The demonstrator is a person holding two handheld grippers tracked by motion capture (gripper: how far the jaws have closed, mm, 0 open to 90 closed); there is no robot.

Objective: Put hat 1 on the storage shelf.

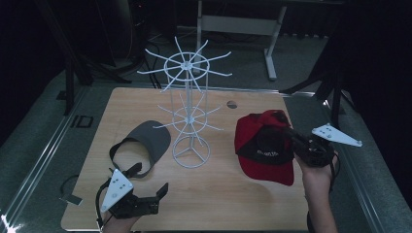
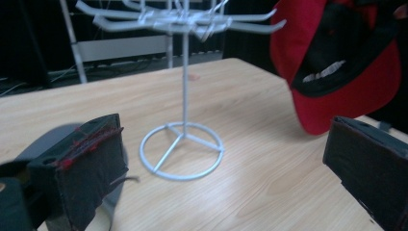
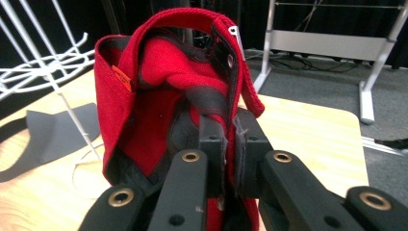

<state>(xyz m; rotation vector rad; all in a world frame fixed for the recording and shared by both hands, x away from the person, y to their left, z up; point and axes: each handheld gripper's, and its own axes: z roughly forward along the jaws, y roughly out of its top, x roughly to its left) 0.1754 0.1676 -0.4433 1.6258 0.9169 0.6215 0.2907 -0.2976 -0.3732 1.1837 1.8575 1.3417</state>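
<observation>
Bench of pale wood carries a white wire rack at its middle, its ring base flat on the wood. Red cap with black panels sits right of the rack, lifted at its rear edge, brim toward the person. Grey visor lies flat left of the rack, near the base but apart from it. Right hand-held gripper reaches in from the lower right, forearm angled up and inward, jaws pinched tight on the cap's back band; the right gripper view shows red fabric clamped between the pads. Left hand-held gripper is at the bench's near left edge, pointing toward the rack, jaws spread wide with nothing between them, just short of the visor.
</observation>
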